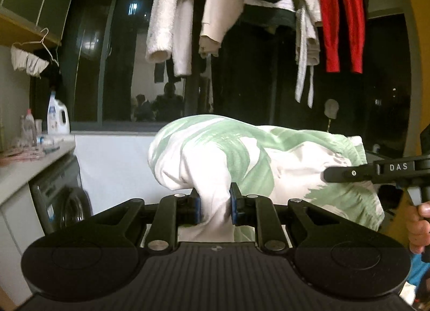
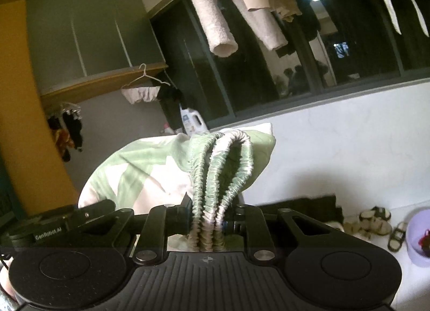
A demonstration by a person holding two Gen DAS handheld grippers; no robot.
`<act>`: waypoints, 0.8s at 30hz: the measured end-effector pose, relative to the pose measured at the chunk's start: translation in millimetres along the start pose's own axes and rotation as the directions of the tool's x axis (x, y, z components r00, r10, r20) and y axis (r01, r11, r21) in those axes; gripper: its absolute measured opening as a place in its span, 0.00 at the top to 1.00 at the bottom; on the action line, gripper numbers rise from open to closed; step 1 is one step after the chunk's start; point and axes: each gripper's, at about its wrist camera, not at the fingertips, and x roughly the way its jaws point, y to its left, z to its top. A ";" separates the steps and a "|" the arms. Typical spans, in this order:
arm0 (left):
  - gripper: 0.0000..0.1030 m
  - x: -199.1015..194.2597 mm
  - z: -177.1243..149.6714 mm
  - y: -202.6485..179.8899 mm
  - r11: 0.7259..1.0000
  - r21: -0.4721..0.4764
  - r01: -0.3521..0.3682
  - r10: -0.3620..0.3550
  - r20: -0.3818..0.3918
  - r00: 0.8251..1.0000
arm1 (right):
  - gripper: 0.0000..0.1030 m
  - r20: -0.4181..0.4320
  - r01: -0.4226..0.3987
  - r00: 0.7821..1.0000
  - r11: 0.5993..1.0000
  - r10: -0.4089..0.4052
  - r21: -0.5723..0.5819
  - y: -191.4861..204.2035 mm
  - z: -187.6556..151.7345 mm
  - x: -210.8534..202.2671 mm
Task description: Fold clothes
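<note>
Between both grippers: green-white garment (image 1: 242,155) | left gripper (image 1: 214,204) pinching cloth | right gripper (image 2: 208,221) pinching waistband (image 2: 215,176)

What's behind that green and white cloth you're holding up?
Behind the green and white cloth runs a dark window above a white wall, with laundry hanging overhead, including red trousers. The cloth hides the middle of the wall and sill.

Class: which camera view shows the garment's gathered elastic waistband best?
The right wrist view: the elastic waistband loops up, ruched, from the right gripper, shut on it. The left wrist view shows only a blurred edge of it beyond the green-and-white garment.
</note>
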 end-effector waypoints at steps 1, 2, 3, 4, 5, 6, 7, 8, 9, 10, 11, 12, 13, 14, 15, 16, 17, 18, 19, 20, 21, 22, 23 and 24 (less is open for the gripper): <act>0.81 12.6 1.7 7.1 1.000 0.005 0.006 -0.006 -0.008 1.000 | 0.83 -0.006 0.001 1.000 1.000 -0.001 0.016 -3.9 4.7 14.2; 0.81 25.4 2.8 14.4 1.000 0.009 0.014 -0.014 -0.020 1.000 | 0.83 -0.013 0.008 1.000 0.999 -0.008 0.032 -9.0 9.0 30.0; 0.81 38.2 3.9 21.7 1.000 0.013 0.022 -0.022 -0.031 0.999 | 0.83 -0.021 0.022 1.000 0.999 -0.021 0.043 -15.9 13.6 46.2; 0.81 52.8 2.2 29.7 0.999 0.002 0.032 -0.032 -0.049 0.998 | 0.83 -0.029 0.037 0.999 0.998 -0.035 0.051 -20.5 14.5 58.8; 0.81 67.9 -0.3 38.0 0.999 -0.013 0.042 -0.043 -0.068 0.997 | 0.83 -0.038 0.052 0.998 0.997 -0.050 0.060 -25.6 15.5 71.8; 0.81 83.0 -2.7 46.2 0.998 -0.028 0.052 -0.054 -0.088 0.995 | 0.83 -0.051 0.072 0.996 0.995 -0.069 0.073 -33.2 16.0 85.4; 0.81 95.6 -7.5 52.4 0.997 -0.050 0.056 -0.061 -0.104 0.993 | 0.83 -0.065 0.095 0.994 0.992 -0.090 0.078 -40.4 12.2 96.9; 0.81 107.9 -15.5 57.1 0.996 -0.068 0.062 -0.070 -0.119 0.990 | 0.83 -0.079 0.117 0.991 0.990 -0.110 0.084 -47.6 8.5 108.4; 0.81 120.3 -24.2 61.4 0.994 -0.086 0.067 -0.079 -0.134 0.988 | 0.83 -0.094 0.141 0.987 0.986 -0.132 0.087 -54.8 4.4 120.2; 0.80 135.1 -33.9 64.5 0.993 -0.092 0.069 -0.083 -0.154 0.985 | 0.83 -0.111 0.172 0.980 0.982 -0.163 0.080 -62.1 -0.7 133.7; 0.80 150.1 -44.0 67.1 0.993 -0.097 0.066 -0.082 -0.180 0.980 | 0.83 -0.130 0.209 0.971 0.975 -0.199 0.070 -70.1 -6.2 148.3; 0.80 166.4 -55.2 70.8 0.994 -0.096 0.061 -0.080 -0.212 0.974 | 0.83 -0.157 0.254 0.957 0.966 -0.244 0.049 -77.7 -14.3 164.1; 0.79 185.4 -68.1 73.0 0.995 -0.082 0.054 -0.074 -0.255 0.964 | 0.83 -0.182 0.298 0.940 0.954 -0.288 0.027 -85.3 -22.3 180.0; 0.75 205.3 -81.8 74.2 0.997 -0.064 0.040 -0.058 -0.317 0.947 | 0.83 -0.207 0.340 0.920 0.940 -0.332 0.003 -92.9 -30.4 195.9; 0.67 225.2 -95.6 75.2 0.999 -0.044 0.024 -0.039 -0.382 0.923 | 0.82 -0.231 0.382 0.897 0.924 -0.377 -0.025 -100.0 -39.0 211.7; 0.60 240.5 -107.5 76.2 0.999 -0.032 0.008 -0.022 -0.436 0.900 | 0.80 -0.254 0.423 0.868 0.903 -0.427 -0.072 -103.9 -49.5 226.2; 0.45 248.6 -115.2 77.9 1.000 -0.028 -0.011 -0.004 -0.459 0.889 | 0.74 -0.257 0.454 0.844 0.882 -0.470 -0.122 -105.1 -59.1 236.8; 0.35 255.0 -121.9 79.9 0.999 -0.026 -0.031 0.015 -0.473 0.881 | 0.64 -0.257 0.483 0.819 0.858 -0.513 -0.173 -106.3 -68.7 247.3; 0.31 255.2 -122.5 84.2 0.999 -0.032 -0.036 0.017 -0.474 0.880 | 0.60 -0.252 0.508 0.795 0.833 -0.551 -0.220 -106.8 -77.1 256.7; 0.28 253.6 -121.3 89.2 0.998 -0.040 -0.038 0.015 -0.471 0.882 | 0.56 -0.234 0.519 0.786 0.817 -0.572 -0.251 -104.2 -79.8 261.1; 0.27 248.8 -118.2 94.4 0.998 -0.046 -0.038 0.012 -0.466 0.885 | 0.45 -0.224 0.529 0.780 0.807 -0.584 -0.262 -100.2 -79.6 263.6; 0.27 243.1 -114.6 99.8 0.998 -0.051 -0.037 0.010 -0.461 0.887 | 0.36 -0.212 0.538 0.776 0.798 -0.595 -0.271 -95.6 -78.9 264.8; 0.27 235.1 -111.7 102.3 0.998 -0.047 -0.044 0.018 -0.443 0.896 | 0.29 -0.190 0.548 0.776 0.791 -0.602 -0.272 -88.5 -76.5 260.2; 0.25 227.0 -106.9 105.6 0.998 -0.040 -0.053 0.031 -0.418 0.908 | 0.28 -0.169 0.557 0.775 0.784 -0.609 -0.273 -81.4 -74.2 255.6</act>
